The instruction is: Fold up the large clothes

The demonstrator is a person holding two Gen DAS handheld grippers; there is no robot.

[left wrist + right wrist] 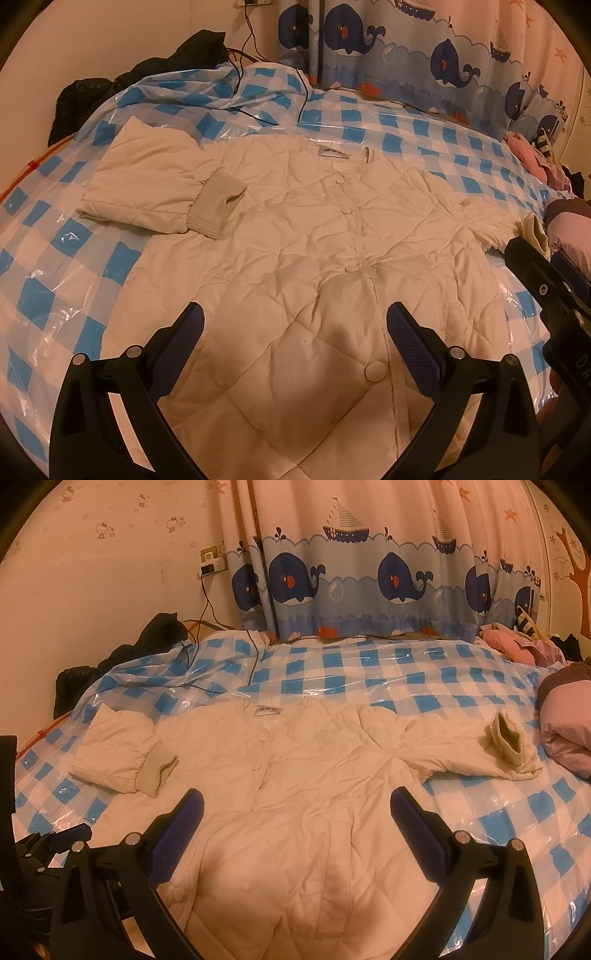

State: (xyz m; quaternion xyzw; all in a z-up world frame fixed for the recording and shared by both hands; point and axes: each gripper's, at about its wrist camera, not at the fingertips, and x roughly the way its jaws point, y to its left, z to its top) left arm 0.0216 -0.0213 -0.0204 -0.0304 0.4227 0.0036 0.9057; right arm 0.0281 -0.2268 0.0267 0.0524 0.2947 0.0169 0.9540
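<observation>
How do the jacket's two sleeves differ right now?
The left sleeve is folded inward, its ribbed cuff lying on the jacket front; the right sleeve is stretched outward over the checkered sheet. The left sleeve's cuff lies flat, while the right sleeve's cuff stands up, opening showing. Both are cream, quilted, with knit cuffs.

One cream quilted jacket (295, 236) lies on the bed, with two sleeves and two ribbed cuffs: one cuff (216, 206) folded in toward the left edge, one (508, 740) toward the right edge. Five round buttons show down its front in the left wrist view. One checked plastic sheet (369, 672) covers the bed. Two tools are in view, left (295, 321) and right (297, 808).
</observation>
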